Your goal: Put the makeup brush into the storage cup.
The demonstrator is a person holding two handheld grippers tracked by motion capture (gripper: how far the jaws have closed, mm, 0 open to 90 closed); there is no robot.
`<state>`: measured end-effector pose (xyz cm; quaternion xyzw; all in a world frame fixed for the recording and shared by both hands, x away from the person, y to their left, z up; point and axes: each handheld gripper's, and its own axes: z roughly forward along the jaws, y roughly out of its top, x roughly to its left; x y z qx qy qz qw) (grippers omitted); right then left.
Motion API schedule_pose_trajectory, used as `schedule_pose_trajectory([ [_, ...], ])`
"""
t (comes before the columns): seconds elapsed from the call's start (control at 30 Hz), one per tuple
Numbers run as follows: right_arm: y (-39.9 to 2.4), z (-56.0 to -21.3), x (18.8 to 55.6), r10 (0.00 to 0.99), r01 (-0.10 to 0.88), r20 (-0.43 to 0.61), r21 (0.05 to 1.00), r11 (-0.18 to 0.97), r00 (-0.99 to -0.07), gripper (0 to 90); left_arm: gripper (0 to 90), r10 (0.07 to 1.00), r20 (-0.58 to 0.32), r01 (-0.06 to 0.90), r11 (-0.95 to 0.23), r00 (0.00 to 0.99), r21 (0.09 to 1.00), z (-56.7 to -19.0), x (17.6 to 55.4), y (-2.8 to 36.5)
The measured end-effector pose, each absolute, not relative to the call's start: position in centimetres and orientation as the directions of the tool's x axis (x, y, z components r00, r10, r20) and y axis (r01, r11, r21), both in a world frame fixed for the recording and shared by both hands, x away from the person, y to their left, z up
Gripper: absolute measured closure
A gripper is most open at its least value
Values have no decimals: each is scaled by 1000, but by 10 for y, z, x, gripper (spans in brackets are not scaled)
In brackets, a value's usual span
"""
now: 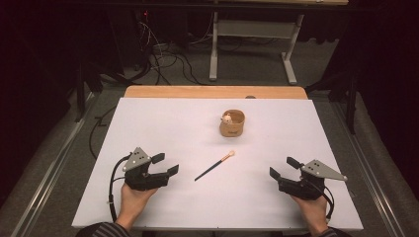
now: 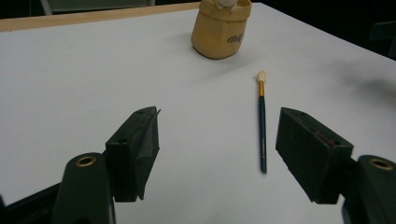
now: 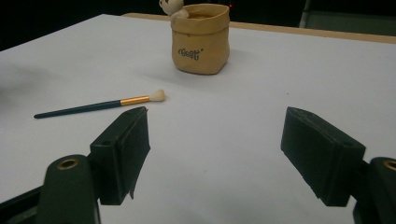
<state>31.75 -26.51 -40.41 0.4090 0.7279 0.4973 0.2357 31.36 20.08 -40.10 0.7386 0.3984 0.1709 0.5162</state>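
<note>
A thin brush (image 1: 214, 166) with a dark green handle, gold ferrule and pale tip lies flat on the white table top (image 1: 163, 123), midway between my hands. Behind it stands a tan bag-shaped pot (image 1: 232, 123) with a small figure on its rim. My left gripper (image 1: 165, 164) rests open at the front left, left of the brush (image 2: 262, 128), nothing between its jaws. My right gripper (image 1: 282, 168) rests open at the front right. From it the brush (image 3: 100, 107) lies ahead to the left and the pot (image 3: 200, 38) straight ahead.
A wooden strip (image 1: 215, 92) borders the table's far edge. Beyond it on the floor stand a white desk frame (image 1: 254, 44) and a tangle of cables (image 1: 163, 57). White surface stretches all around the brush and pot (image 2: 220, 29).
</note>
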Motion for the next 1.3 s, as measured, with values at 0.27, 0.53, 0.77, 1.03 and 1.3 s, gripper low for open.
schedule_pose_trajectory([
  [0.27,-263,-405,318,832,373,67,912,173,-550,256,307,758,-162,408,-148,631,901,-399,314,199],
  [0.53,-265,-405,318,839,373,76,915,157,-539,256,302,745,-187,423,-139,640,895,-396,322,193],
  [0.77,-265,-405,318,838,372,77,915,156,-541,257,309,746,-165,417,-163,645,894,-392,326,187],
  [1.03,-265,-405,318,840,376,81,914,152,-537,257,316,727,-206,429,-133,654,893,-386,332,185],
  [1.3,-265,-405,318,839,372,81,916,151,-539,258,315,714,-201,418,-140,670,898,-379,336,178],
])
